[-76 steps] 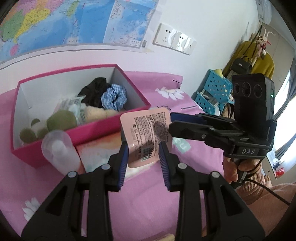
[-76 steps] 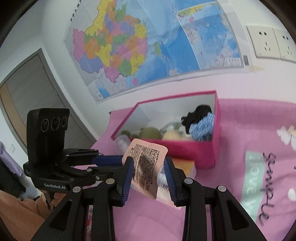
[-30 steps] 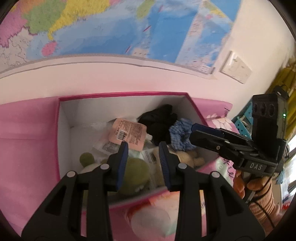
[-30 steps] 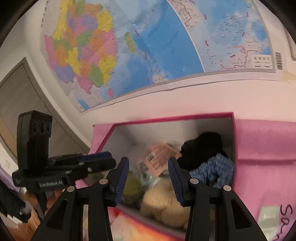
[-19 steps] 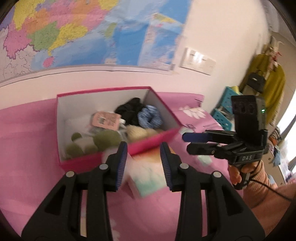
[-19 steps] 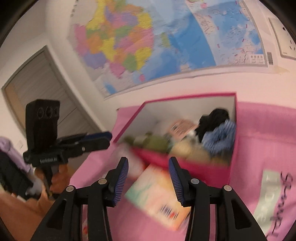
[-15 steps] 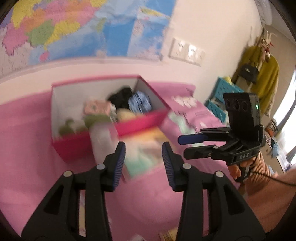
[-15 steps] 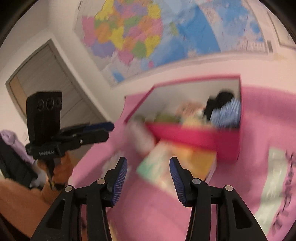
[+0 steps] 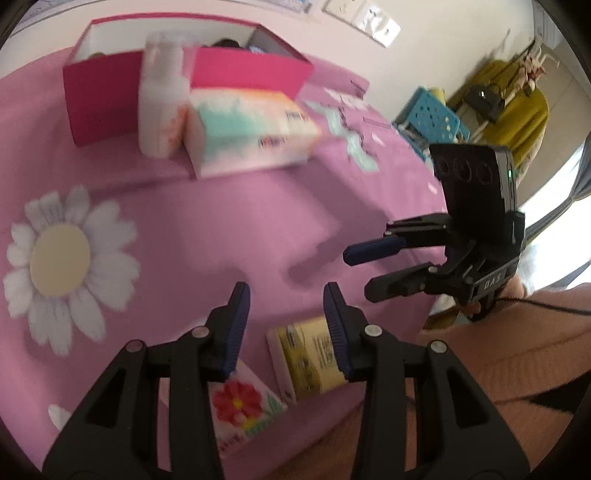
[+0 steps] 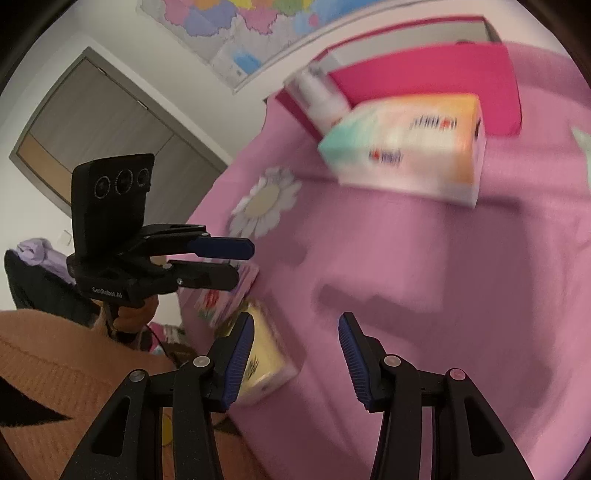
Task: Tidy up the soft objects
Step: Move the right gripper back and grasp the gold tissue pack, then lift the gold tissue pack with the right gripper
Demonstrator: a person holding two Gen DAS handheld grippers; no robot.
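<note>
left gripper: jaws apart, empty, above yellow packet and flower packet at pink cloth's near edge | right gripper: jaws apart, empty | pink box far side, tissue pack and bottle before it

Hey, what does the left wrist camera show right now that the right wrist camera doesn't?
Only the left wrist view shows the wall sockets, the blue basket and the yellow garment hanging at right. Only the right wrist view shows the grey door and the wall map. Both show the pink box, the white bottle in front of it, the pastel tissue pack, the daisy print, the yellow packet, the flower packet, and both grippers, left and right, empty and open.
</note>
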